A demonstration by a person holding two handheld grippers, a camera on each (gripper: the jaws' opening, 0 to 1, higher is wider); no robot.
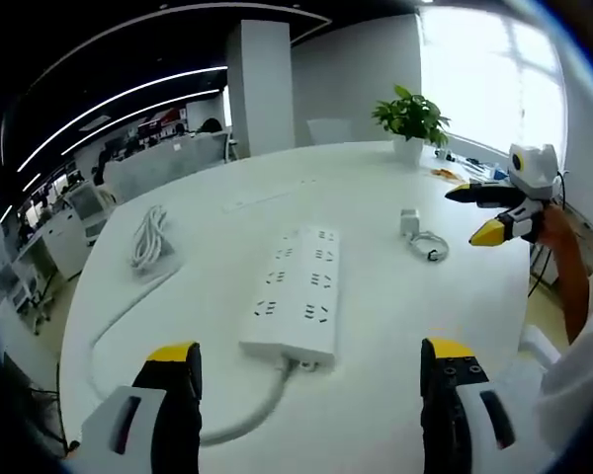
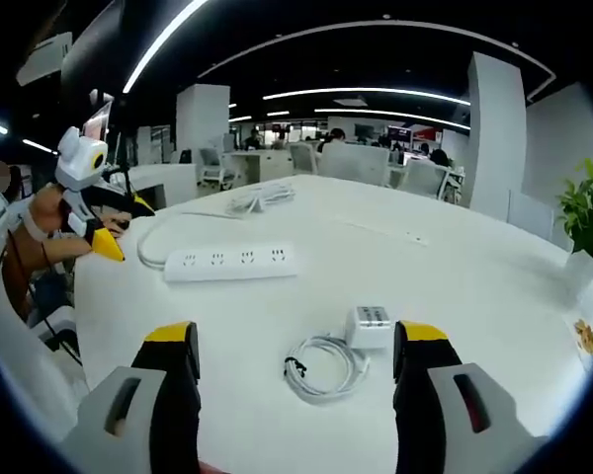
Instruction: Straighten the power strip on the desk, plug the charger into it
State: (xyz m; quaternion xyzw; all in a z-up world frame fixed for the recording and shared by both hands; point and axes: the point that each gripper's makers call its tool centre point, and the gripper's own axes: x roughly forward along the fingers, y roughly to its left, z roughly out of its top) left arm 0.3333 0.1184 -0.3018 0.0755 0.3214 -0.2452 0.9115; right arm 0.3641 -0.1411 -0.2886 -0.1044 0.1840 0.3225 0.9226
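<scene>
My left tongs hang wide and empty over the counter. The power strip lies just ahead of them, its long axis running away from me and slanting slightly right, its cord leaving the near end. My right tongs are also wide and empty. The charger sits right between their tips with its coiled cable beside it. From there the strip lies crosswise, well apart. I judge left takes the strip, right the charger.
</scene>
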